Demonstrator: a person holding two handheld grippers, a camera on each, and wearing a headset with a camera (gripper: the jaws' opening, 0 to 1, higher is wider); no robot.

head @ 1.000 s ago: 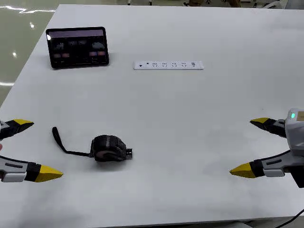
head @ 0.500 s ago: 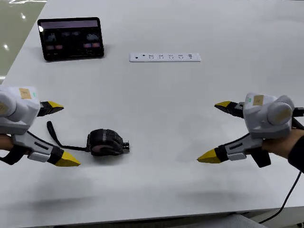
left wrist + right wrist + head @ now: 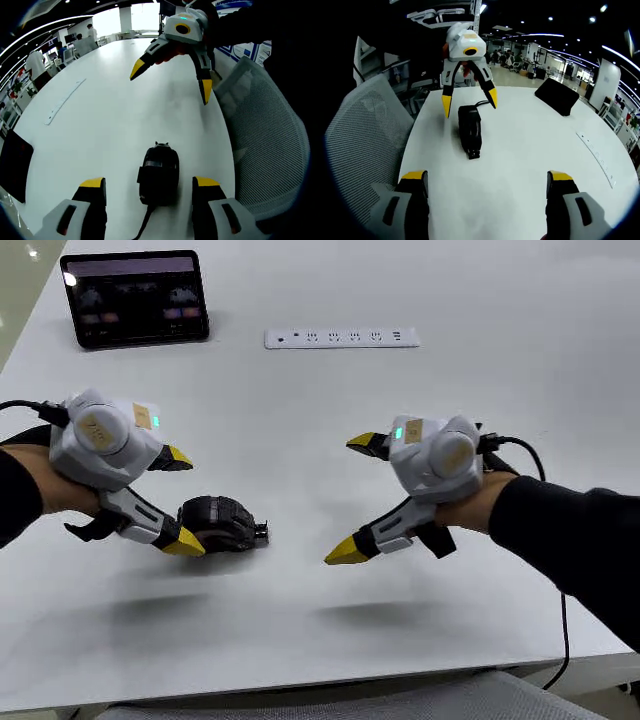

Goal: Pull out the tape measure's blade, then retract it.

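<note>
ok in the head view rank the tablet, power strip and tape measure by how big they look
1. tablet, clearly largest.
2. power strip and tape measure: unsure. The power strip is longer but thin, while the tape measure is bulkier and nearer the camera.

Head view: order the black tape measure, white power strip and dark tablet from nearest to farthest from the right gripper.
1. Black tape measure, left of the right gripper, between the left gripper's jaws.
2. White power strip, straight ahead, farther back on the table.
3. Dark tablet, standing at the far left.
</note>
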